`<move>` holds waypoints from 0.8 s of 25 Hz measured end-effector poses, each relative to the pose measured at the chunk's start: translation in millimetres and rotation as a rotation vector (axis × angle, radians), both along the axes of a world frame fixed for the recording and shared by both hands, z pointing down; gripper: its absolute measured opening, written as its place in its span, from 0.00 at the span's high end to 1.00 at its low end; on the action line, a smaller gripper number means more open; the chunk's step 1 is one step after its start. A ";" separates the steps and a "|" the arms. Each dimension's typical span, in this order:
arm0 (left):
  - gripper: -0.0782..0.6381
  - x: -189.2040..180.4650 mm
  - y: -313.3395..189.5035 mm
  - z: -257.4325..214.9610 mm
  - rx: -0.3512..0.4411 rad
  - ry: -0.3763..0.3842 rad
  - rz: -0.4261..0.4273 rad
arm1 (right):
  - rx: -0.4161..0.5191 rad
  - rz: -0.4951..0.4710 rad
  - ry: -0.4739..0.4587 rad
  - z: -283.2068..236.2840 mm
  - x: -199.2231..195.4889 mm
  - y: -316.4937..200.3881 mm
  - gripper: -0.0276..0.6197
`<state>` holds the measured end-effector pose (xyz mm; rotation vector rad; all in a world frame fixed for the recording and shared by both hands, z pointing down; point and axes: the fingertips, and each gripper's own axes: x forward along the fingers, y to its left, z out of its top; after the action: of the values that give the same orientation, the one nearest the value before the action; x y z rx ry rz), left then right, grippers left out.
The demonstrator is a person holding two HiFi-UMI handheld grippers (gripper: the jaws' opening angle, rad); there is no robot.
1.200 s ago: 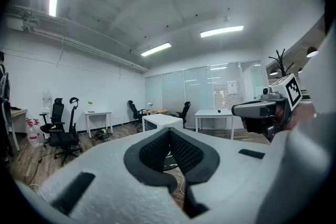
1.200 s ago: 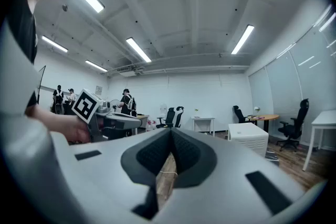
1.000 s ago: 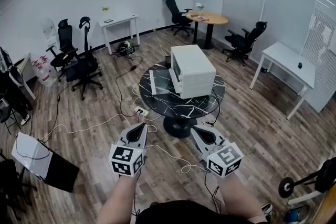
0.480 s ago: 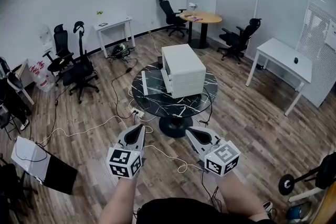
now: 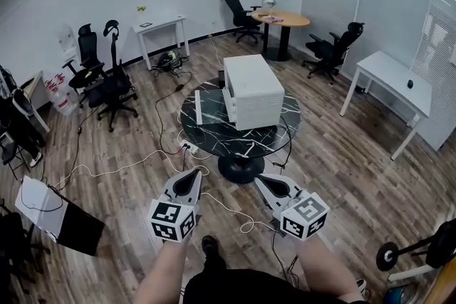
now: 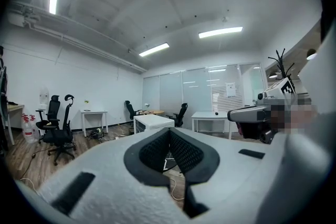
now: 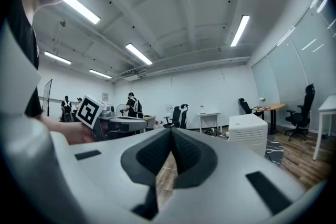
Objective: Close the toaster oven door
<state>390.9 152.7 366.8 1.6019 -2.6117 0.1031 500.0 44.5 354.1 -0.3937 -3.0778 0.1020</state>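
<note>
The white toaster oven (image 5: pixel 254 90) stands on a round black marble table (image 5: pixel 246 139) in the middle of the room. Its door (image 5: pixel 201 107) hangs open, lying flat out to the left. Both grippers are held low in front of me, well short of the table. My left gripper (image 5: pixel 194 174) is shut with nothing in it, and so is my right gripper (image 5: pixel 261 179). In the left gripper view the shut left gripper (image 6: pixel 169 131) points toward the oven (image 6: pixel 153 122). The right gripper (image 7: pixel 170 132) sees the oven (image 7: pixel 250 132) off to its right.
Cables and a power strip (image 5: pixel 189 149) lie across the wooden floor between me and the table. Office chairs (image 5: pixel 112 85) stand at the left, white desks (image 5: pixel 390 79) at the right and back, and a round wooden table (image 5: pixel 281 20) far back. A board (image 5: pixel 53 213) lies at lower left.
The view has swayed a little and a shoe now shows at the bottom edge. Both grippers stay shut and keep about the same distance from the table.
</note>
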 end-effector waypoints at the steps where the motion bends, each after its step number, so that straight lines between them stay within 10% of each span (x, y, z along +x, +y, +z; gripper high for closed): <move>1: 0.88 -5.9 -3.1 1.5 0.000 0.001 0.002 | -0.007 0.007 0.003 2.1 -5.1 -4.1 0.95; 20: 0.88 -198.1 -38.6 -10.2 0.045 0.013 0.005 | -0.007 0.022 0.082 17.7 -182.9 -46.3 0.95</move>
<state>192.8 114.1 356.6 1.6178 -2.6183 0.0335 317.1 -1.8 371.8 -0.3466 -3.0027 0.1258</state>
